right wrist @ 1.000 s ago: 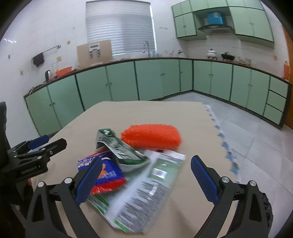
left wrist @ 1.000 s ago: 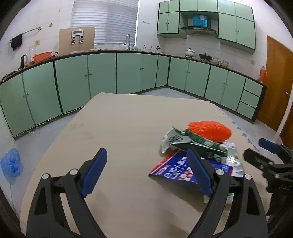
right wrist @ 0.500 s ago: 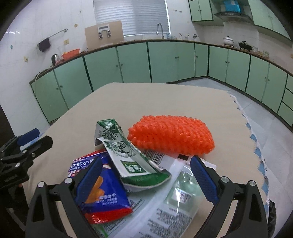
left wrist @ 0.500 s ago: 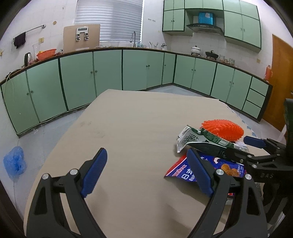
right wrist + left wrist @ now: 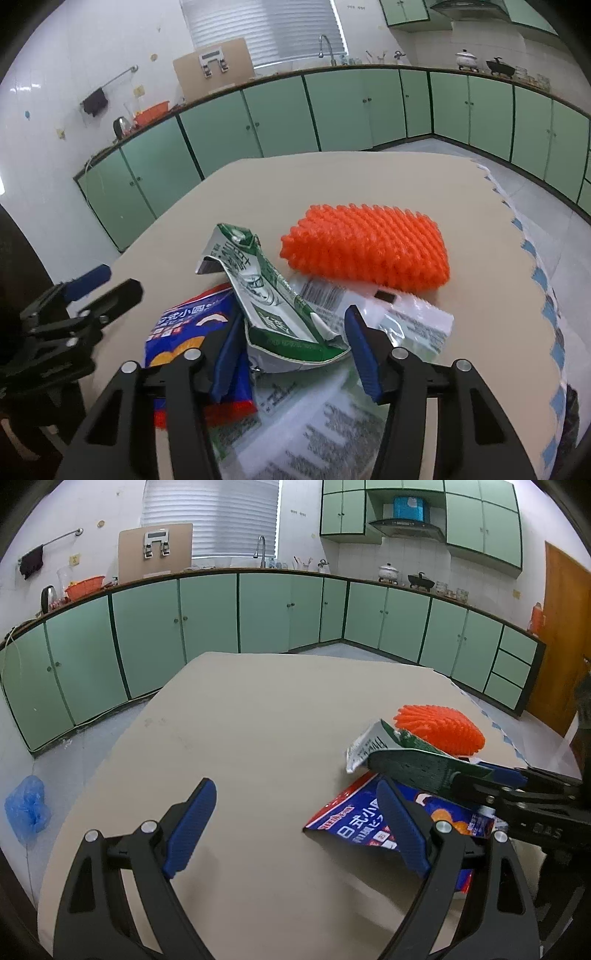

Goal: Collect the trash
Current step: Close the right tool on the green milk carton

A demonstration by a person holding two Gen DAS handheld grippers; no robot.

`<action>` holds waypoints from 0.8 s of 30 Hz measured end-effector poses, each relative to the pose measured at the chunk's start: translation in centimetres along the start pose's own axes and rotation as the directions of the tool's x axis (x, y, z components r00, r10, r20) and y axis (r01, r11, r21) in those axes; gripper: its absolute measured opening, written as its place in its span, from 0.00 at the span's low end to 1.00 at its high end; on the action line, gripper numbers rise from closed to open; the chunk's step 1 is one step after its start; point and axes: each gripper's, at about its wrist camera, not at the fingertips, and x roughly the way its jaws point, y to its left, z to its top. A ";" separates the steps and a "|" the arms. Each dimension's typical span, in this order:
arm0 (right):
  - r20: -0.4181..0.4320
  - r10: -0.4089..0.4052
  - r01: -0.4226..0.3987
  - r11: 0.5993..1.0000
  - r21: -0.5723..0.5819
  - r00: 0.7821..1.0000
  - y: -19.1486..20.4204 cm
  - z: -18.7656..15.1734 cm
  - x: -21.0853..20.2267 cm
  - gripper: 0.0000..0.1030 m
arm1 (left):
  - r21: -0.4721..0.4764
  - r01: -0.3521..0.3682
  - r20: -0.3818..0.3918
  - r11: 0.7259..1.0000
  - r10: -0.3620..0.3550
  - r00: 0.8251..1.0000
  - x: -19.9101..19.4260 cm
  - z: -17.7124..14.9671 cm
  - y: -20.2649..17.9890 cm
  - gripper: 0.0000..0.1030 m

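Trash pile on the tabletop, my right gripper closing around the green carton.

Left wrist view: my left gripper [image 5: 295, 830] stood wide open and empty over the bare tabletop [image 5: 258, 709], low in the frame; the blue snack bag [image 5: 354, 823] lay at right, under the green carton [image 5: 399, 757], with the orange sponge [image 5: 443, 727] behind. Right wrist view: my right gripper [image 5: 291, 350] straddled the green carton [image 5: 273, 310] at centre, jaws narrowed but not visibly clamped; the clear wrapper [image 5: 406, 325] lay beneath.

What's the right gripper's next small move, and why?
Probably close. The right gripper is open, its pads either side of the crumpled green carton, which lies on the blue snack bag. The left gripper hangs open over bare table.
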 end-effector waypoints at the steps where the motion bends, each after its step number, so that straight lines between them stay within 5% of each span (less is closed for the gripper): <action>1: 0.007 -0.009 0.009 1.000 0.002 1.000 0.3 -0.2 -0.4 0.52 | 0.000 0.004 -0.002 1.000 -0.004 1.000 -0.1 -0.1 -0.1 0.83; 12: 0.126 -0.191 0.180 0.979 0.095 0.973 -2.4 -4.2 -7.8 0.52 | 0.009 0.121 -0.035 0.993 -0.121 0.992 -1.2 -1.5 -4.2 0.83; 24: 0.082 -0.231 0.219 0.966 0.141 0.969 -3.9 -7.5 -9.6 0.52 | 0.042 0.142 -0.070 0.989 -0.139 0.988 0.2 -2.6 -8.6 0.85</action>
